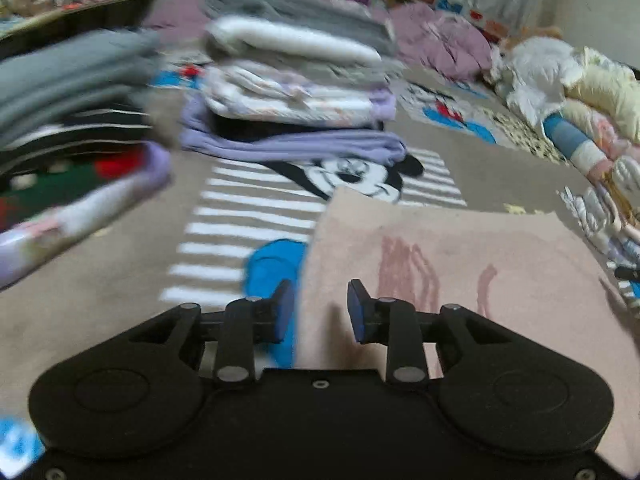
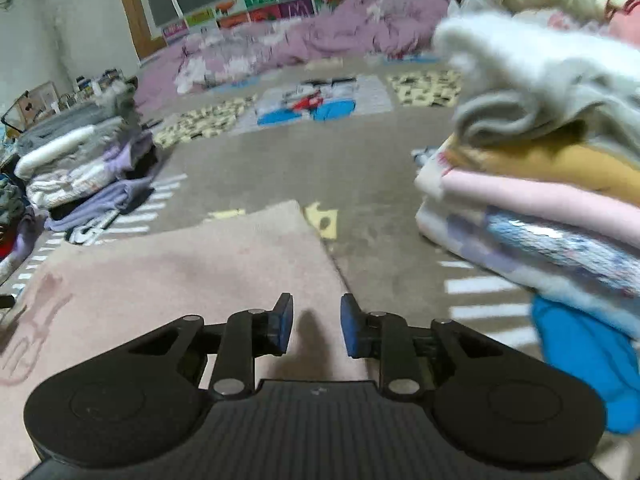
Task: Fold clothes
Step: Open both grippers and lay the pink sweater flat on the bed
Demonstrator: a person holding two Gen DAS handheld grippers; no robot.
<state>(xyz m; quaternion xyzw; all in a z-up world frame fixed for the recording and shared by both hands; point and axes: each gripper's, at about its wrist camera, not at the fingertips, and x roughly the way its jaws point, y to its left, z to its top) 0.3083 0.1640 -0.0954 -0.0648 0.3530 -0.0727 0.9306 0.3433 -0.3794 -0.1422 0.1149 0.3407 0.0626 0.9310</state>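
Observation:
A pale pink garment point(image 1: 460, 248) with a reddish drawing lies flat on the carpet, folded to a rectangle. My left gripper point(image 1: 320, 308) hovers above its left edge, open, with nothing between the blue pads. In the right wrist view the same pink garment point(image 2: 180, 264) spreads below and to the left. Over its right part my right gripper point(image 2: 316, 326) is open, its jaws a little apart and empty.
Stacks of folded clothes stand at the left point(image 1: 72, 120) and ahead point(image 1: 296, 80). Another stack point(image 2: 540, 184) rises close on the right. A cartoon-print carpet point(image 2: 360, 168) covers the floor. Purple bedding point(image 2: 320, 36) lies at the back, and a heap of unfolded clothes point(image 1: 580, 96) at the right.

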